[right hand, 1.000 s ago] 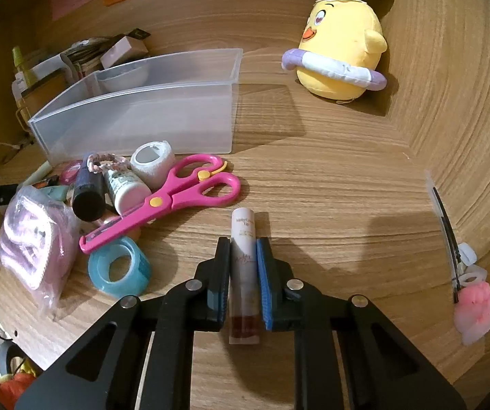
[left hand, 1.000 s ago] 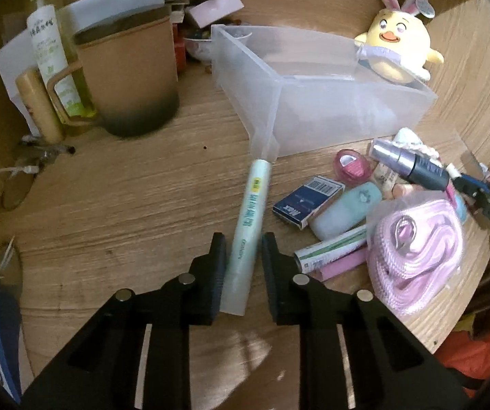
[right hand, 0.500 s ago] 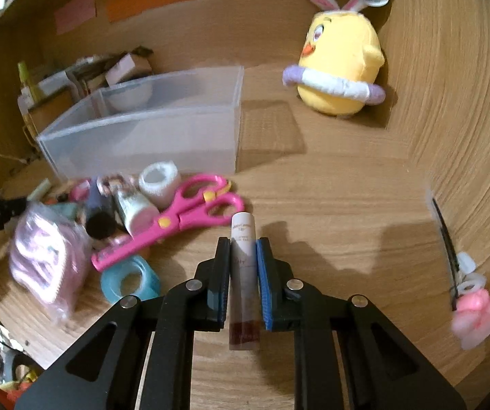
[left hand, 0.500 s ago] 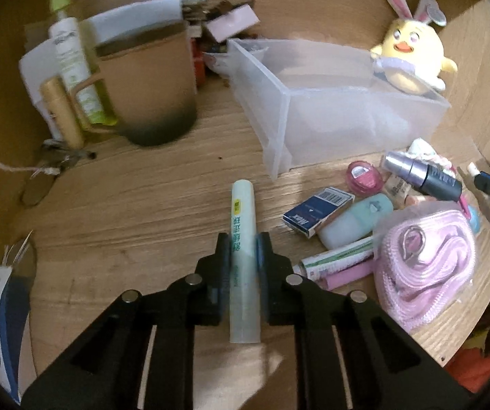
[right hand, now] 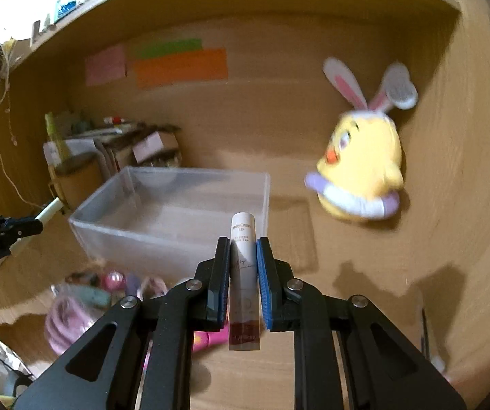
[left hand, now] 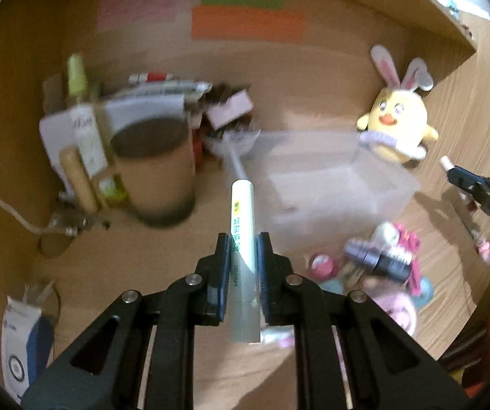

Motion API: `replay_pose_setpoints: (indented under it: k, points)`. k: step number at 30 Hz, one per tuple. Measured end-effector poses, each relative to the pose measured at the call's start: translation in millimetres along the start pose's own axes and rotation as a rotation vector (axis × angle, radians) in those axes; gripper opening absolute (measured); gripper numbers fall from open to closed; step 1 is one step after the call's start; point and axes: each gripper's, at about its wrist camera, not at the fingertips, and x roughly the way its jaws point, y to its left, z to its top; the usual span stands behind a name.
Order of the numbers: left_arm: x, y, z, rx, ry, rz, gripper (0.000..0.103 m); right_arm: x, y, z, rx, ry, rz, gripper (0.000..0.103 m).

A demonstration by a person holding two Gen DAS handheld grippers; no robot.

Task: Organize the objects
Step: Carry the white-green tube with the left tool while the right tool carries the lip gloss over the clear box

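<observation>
Now up off the desk (left hand: pixel 115 273): left gripper (left hand: pixel 243 253) squeezing a pale green tube (left hand: pixel 243 239), right gripper (right hand: pixel 243 256) squeezing a lip tube (right hand: pixel 243 266), both aimed at the clear box (right hand: pixel 135 235), likely for dropping in.

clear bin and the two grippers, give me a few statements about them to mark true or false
1. The left gripper is shut on a pale green tube. True.
2. The right gripper is open and holds nothing. False: it is shut on a white lip tube.
3. The clear bin already holds the pink scissors. False: nothing can be made out inside it, and a pink handle shows on the desk below the right gripper.
4. The yellow plush chick sits on the desk outside the bin. True.
5. Both tubes lie flat on the desk. False: each is held clamped between its gripper's fingers above the desk.
</observation>
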Motion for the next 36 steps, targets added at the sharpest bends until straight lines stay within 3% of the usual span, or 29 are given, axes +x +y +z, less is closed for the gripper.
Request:
replay_pose_setpoints:
  k: [6,11,25,36]
  points:
    - [7,-19,31,0.019,-0.028,-0.057,0.015,13,7,26,-0.011,-0.023,0.055,0.014]
    - [27,-36,51,0.042,-0.001,-0.084,0.015,36,10,44,-0.016,-0.002,0.096,0.014]
    - [103,-56,65,0.074,0.172,-0.132,0.015,135,33,40,-0.085,0.257,0.157,0.014]
    - [142,-57,63,0.082,0.273,-0.160,0.015,169,45,25,-0.141,0.375,0.162,0.014]
